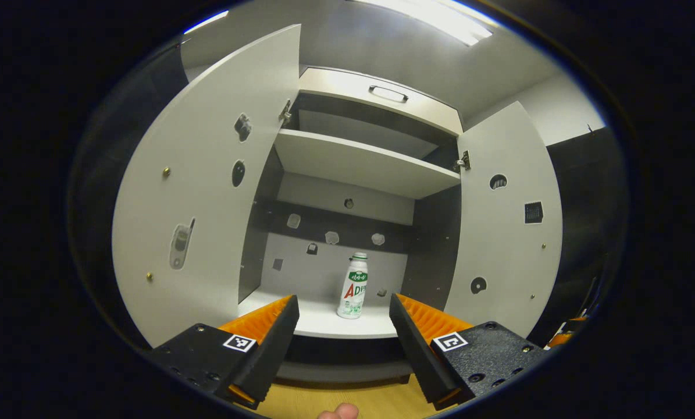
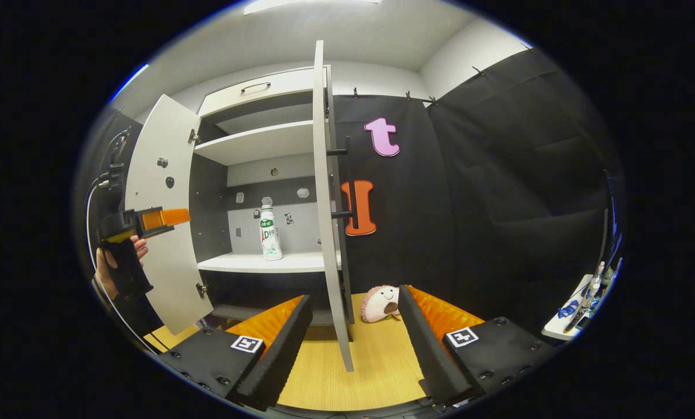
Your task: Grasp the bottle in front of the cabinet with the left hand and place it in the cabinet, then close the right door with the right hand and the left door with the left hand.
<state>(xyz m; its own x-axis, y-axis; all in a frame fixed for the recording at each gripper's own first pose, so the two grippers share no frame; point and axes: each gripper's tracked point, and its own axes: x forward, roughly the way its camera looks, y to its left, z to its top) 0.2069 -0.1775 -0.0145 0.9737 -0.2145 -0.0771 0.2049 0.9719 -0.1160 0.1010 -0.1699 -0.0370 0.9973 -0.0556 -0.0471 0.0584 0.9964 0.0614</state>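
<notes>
Both doors hang open, bottle (image 1: 353, 285) already upright on the lower shelf (image 1: 330, 319), so next is the right door (image 2: 327, 198). Left gripper (image 1: 342, 323) faces the cabinet, fingers wide apart, empty. Right gripper (image 2: 356, 326) likewise wide open, nothing held, w/ the door's edge between its fingers. Best to push flat on the panel's outer face near the free edge, slow arc, no pinching. Doors: smooth matte grey board; bottle: slim white plastic; pads: ribbed orange.
</notes>
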